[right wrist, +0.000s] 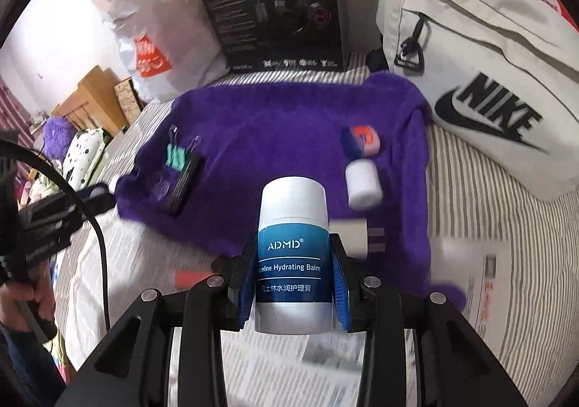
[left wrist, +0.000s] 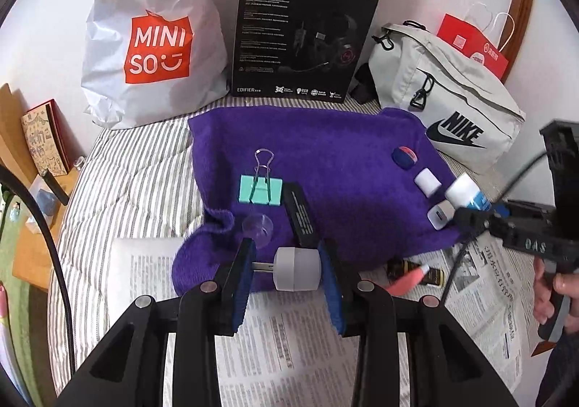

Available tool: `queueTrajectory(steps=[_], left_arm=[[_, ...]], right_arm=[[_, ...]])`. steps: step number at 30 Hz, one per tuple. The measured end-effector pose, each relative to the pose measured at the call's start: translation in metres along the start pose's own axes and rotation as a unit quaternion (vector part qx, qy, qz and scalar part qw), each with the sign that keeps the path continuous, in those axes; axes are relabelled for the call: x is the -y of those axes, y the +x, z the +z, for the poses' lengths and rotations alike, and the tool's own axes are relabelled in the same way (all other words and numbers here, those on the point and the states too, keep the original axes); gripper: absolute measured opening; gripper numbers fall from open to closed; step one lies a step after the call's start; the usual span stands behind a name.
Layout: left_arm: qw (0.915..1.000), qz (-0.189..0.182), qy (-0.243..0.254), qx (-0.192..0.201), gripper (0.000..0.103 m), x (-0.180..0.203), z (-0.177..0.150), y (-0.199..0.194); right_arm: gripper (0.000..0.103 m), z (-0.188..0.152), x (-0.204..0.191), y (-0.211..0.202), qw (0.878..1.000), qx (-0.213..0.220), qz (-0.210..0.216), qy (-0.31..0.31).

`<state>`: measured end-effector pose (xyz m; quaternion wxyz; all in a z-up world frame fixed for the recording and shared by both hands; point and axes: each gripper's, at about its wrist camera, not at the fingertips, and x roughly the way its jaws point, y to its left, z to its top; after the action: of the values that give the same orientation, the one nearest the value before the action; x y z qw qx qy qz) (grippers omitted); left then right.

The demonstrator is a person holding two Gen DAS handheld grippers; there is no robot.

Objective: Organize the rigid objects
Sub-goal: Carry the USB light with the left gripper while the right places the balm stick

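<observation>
My left gripper (left wrist: 287, 271) is shut on a white plug adapter (left wrist: 296, 269), held sideways above the near edge of the purple towel (left wrist: 325, 160). My right gripper (right wrist: 294, 275) is shut on a blue-and-white balm tube (right wrist: 293, 255), over the towel's right front part; it shows in the left wrist view too (left wrist: 466, 195). On the towel lie a green binder clip (left wrist: 260, 189), a black bar (left wrist: 300, 218), a clear cap (left wrist: 257, 226), a blue-and-pink eraser (left wrist: 404, 156), a white roll (left wrist: 427, 182) and a white charger (left wrist: 439, 215).
A Miniso bag (left wrist: 152, 45), a black headset box (left wrist: 300, 34) and a grey Nike bag (left wrist: 448, 99) stand behind the towel. Newspaper (left wrist: 289, 342) lies in front, with a pink marker (left wrist: 409, 280) and a small dark bottle (left wrist: 400, 267) on it. A wooden side table (left wrist: 32, 168) is at left.
</observation>
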<state>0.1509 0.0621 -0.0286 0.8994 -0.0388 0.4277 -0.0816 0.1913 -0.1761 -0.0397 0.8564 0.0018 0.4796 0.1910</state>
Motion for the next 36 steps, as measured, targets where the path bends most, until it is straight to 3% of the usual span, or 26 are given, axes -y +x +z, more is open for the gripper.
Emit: queueTrajectory(steps=[12, 22, 32, 36], left_arm=[[1.0, -0.004, 0.002, 0.001, 0.034, -0.003, 0.016, 0.017], [1.0, -0.004, -0.004, -0.004, 0.034, -0.012, 0.014, 0.025], [0.9999, 0.0, -0.008, -0.011, 0.034, -0.015, 0.013, 0.028], [0.9998, 0.004, -0.011, -0.016, 0.034, -0.017, 0.008, 0.027]], right_arm=[[0.036, 0.046, 0.008, 0.052, 1.0, -0.015, -0.017, 0.01], [0.036, 0.044, 0.009, 0.086, 0.998, -0.041, -0.054, 0.002], [0.037, 0.042, 0.006, 0.089, 0.997, -0.025, -0.068, -0.021], [0.047, 0.04, 0.008, 0.088, 0.998, -0.025, -0.052, -0.022]])
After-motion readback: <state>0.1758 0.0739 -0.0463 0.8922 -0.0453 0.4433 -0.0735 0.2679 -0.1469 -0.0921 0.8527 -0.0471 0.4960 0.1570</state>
